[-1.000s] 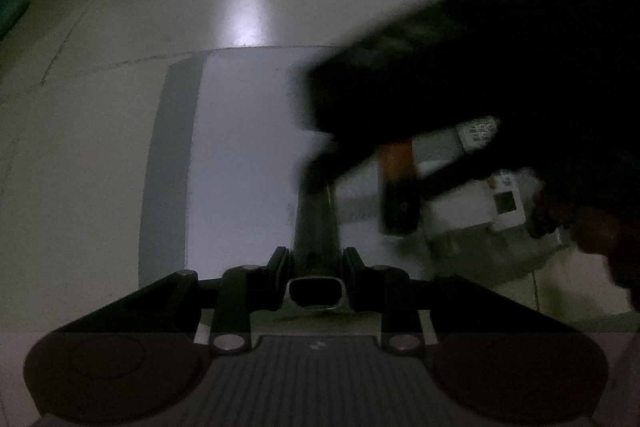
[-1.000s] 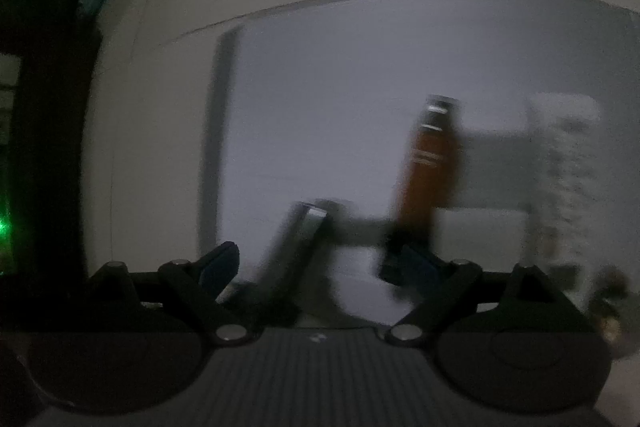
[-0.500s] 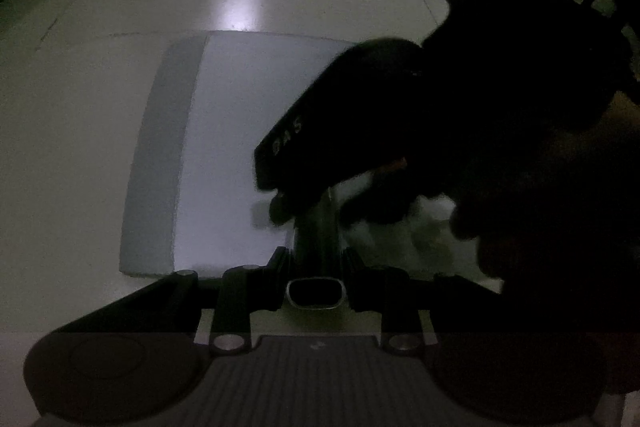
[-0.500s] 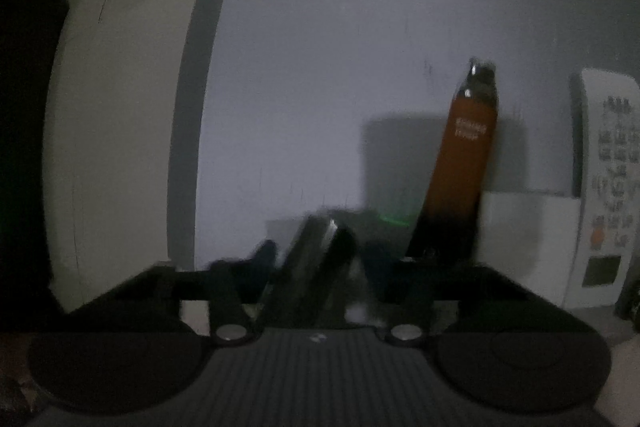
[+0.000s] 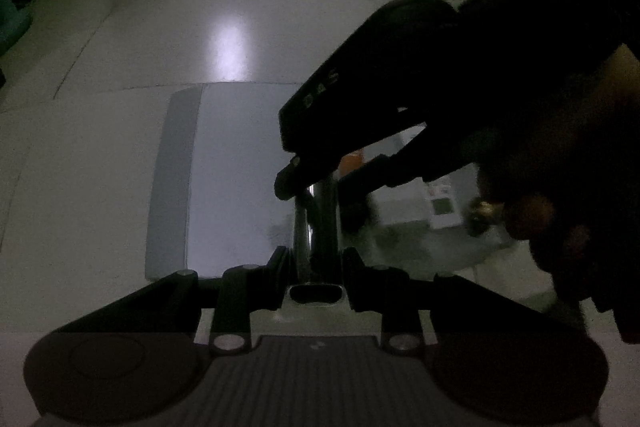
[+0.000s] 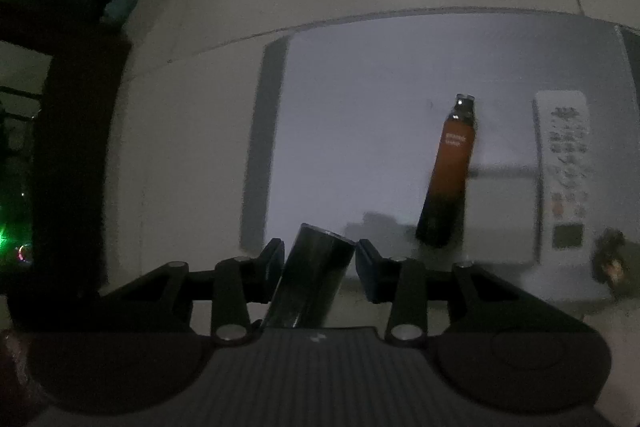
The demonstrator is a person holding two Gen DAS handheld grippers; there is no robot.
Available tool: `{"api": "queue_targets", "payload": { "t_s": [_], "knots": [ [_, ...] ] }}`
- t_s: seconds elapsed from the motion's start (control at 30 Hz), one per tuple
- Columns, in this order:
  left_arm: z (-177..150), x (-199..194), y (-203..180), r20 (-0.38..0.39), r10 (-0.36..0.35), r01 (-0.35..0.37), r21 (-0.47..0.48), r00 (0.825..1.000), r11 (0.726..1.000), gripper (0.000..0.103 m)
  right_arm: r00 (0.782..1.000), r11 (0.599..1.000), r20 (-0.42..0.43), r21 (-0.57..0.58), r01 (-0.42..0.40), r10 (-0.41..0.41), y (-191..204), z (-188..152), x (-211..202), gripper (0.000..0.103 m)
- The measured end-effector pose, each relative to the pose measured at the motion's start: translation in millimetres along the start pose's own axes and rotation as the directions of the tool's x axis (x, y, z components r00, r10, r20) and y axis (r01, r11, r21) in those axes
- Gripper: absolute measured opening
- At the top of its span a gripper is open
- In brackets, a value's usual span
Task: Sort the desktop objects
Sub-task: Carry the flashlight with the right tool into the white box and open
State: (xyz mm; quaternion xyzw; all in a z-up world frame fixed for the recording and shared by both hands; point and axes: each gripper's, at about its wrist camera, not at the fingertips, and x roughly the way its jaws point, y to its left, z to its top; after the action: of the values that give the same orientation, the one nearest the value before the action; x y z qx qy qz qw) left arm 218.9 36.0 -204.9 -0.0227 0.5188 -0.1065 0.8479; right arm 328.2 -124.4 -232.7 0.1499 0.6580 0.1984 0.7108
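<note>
My left gripper point(image 5: 316, 263) grips a slim, dark, glossy tube point(image 5: 320, 219). My right gripper point(image 6: 318, 259) is closing on the tube's blunt end point(image 6: 316, 267).

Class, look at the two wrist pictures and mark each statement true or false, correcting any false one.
1. The brown bottle stands upright. False: it lies on its side.
2. In the right wrist view, the white remote control lies to the right of the bottle. True.
3. The left hand-held gripper is empty. False: it is shut on a dark metallic tube.
4. The remote control lies with its buttons facing up. True.
5. The grey mat is covered with objects on its left half. False: that half is bare; the objects lie toward its right.
</note>
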Motion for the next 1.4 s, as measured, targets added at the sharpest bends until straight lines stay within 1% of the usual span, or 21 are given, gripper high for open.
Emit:
{"api": "queue_targets", "payload": {
  "t_s": [0.07,0.17,0.2,0.3,0.4,0.5,0.6,0.67,0.7,0.77,0.83,1.0,1.1,1.23,1.27,1.3,1.4],
  "knots": [
    [-5.5,-20.1,-7.5,0.008,-0.012,0.011,0.025,1.000,1.000,0.024,1.000,1.000,0.021,-0.004,-0.012,0.012,1.6,-12.9,-19.4,0.042],
    [-22.3,-53.4,-19.0,0.016,-0.042,0.041,0.071,0.999,0.997,0.024,0.997,0.999,0.053,0.019,-0.051,0.050,-2.4,-42.1,-52.7,0.042],
    [-29.8,-62.8,-23.2,0.011,-0.054,0.052,0.085,0.999,0.995,0.024,0.996,0.997,0.059,0.040,-0.072,0.069,-1.8,-52.1,-60.7,0.042],
    [-55.4,-85.5,-40.6,-0.021,-0.081,0.083,0.129,0.996,0.988,0.024,0.995,0.992,0.058,0.091,-0.090,0.085,-12.0,-91.5,-79.9,0.041],
    [-81.0,-93.2,-64.0,-0.067,-0.099,0.109,0.181,0.993,0.977,0.024,0.996,0.985,0.051,0.153,-0.079,0.072,-25.1,-130.8,-93.0,0.041],
    [-112.0,-93.9,-77.8,-0.130,-0.127,0.152,0.204,0.983,0.967,0.024,0.998,0.978,0.028,0.203,-0.052,0.047,-40.6,-169.7,-106.5,0.041],
    [-138.4,-89.7,-86.8,-0.204,-0.155,0.197,0.206,0.967,0.958,0.024,1.000,0.970,-0.014,0.240,-0.024,0.028,-53.6,-192.3,-104.6,0.041],
    [-149.0,-80.2,-88.9,-0.255,-0.164,0.218,0.200,0.953,0.955,0.024,0.999,0.965,-0.040,0.261,-0.008,0.020,-62.6,-203.7,-96.3,0.041],
    [-153.0,-74.2,-89.1,-0.280,-0.170,0.228,0.190,0.945,0.955,0.024,0.999,0.963,-0.050,0.268,0.003,0.011,-65.9,-207.4,-91.4,0.041],
    [-159.2,-59.1,-85.9,-0.315,-0.168,0.230,0.173,0.934,0.958,0.024,0.998,0.960,-0.067,0.279,0.025,-0.007,-72.2,-215.1,-81.8,0.041],
    [-164.8,-43.4,-81.7,-0.347,-0.163,0.228,0.157,0.924,0.961,0.024,0.997,0.963,-0.073,0.264,0.050,-0.032,-74.9,-219.5,-71.3,0.041],
    [-175.9,-13.3,-72.8,-0.380,-0.148,0.213,0.136,0.913,0.968,0.024,0.993,0.957,-0.088,0.274,0.095,-0.074,-79.8,-225.1,-40.2,0.040],
    [-181.9,-0.3,-70.2,-0.377,-0.132,0.200,0.148,0.917,0.968,0.024,0.993,0.954,-0.077,0.278,0.109,-0.091,-82.6,-225.1,-29.5,0.039],
    [-186.6,13.0,-67.6,-0.375,-0.132,0.202,0.151,0.917,0.968,0.024,0.992,0.955,-0.066,0.271,0.124,-0.110,-88.0,-225.3,-20.4,0.039],
    [-187.8,15.3,-67.3,-0.373,-0.129,0.198,0.154,0.919,0.968,0.024,0.991,0.954,-0.068,0.271,0.126,-0.112,-90.2,-225.4,-18.6,0.035],
    [-189.5,15.7,-68.3,-0.369,-0.120,0.192,0.164,0.922,0.968,0.024,0.991,0.954,-0.070,0.272,0.129,-0.114,-92.4,-225.4,-16.8,0.033],
    [-196.0,17.1,-68.9,-0.371,-0.109,0.184,0.174,0.922,0.967,0.025,0.991,0.956,-0.066,0.265,0.128,-0.115,-98.3,-226.7,-11.6,0.032]
  ]
}}
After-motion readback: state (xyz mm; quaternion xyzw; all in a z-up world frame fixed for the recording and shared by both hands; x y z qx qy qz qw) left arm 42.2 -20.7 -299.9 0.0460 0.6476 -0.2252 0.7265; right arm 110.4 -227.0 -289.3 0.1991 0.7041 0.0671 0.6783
